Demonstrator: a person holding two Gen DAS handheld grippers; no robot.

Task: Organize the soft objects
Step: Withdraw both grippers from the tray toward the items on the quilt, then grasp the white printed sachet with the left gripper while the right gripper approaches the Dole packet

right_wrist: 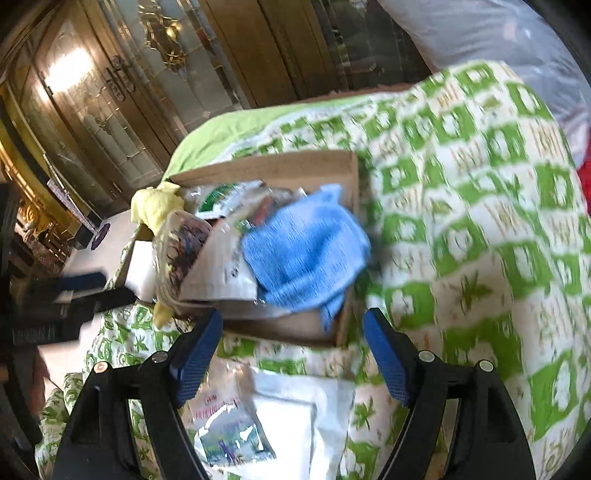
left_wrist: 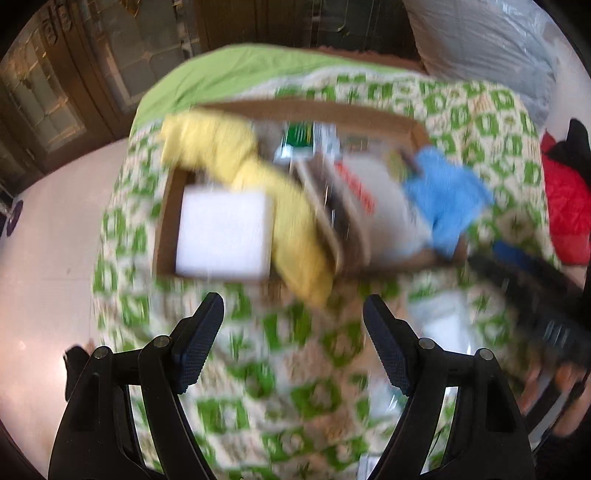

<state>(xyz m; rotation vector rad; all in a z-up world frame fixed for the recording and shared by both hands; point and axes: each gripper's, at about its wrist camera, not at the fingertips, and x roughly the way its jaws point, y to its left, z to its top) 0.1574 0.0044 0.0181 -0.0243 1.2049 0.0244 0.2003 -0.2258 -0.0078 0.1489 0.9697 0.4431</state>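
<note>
A cardboard box (left_wrist: 164, 221) (right_wrist: 280, 168) lies on a green-and-white patterned bed cover (left_wrist: 280, 354) (right_wrist: 480, 221). In it are a yellow cloth (left_wrist: 258, 184) (right_wrist: 157, 206), a blue cloth (left_wrist: 447, 199) (right_wrist: 306, 254), a white foam block (left_wrist: 223, 232) and plastic packets (right_wrist: 218, 273). My left gripper (left_wrist: 293, 336) is open and empty, a little short of the box's near edge. My right gripper (right_wrist: 293, 350) is open and empty, just before the box's near corner, over a clear plastic packet (right_wrist: 266, 417). The right gripper also shows in the left wrist view (left_wrist: 532, 295). Both views are blurred.
A red quilted item (left_wrist: 565, 206) lies at the right edge of the bed. A large clear plastic bag (left_wrist: 491, 48) (right_wrist: 491, 33) stands behind it. A wood-and-glass cabinet (right_wrist: 110, 92) is at the back left, above a pale floor (left_wrist: 48, 221).
</note>
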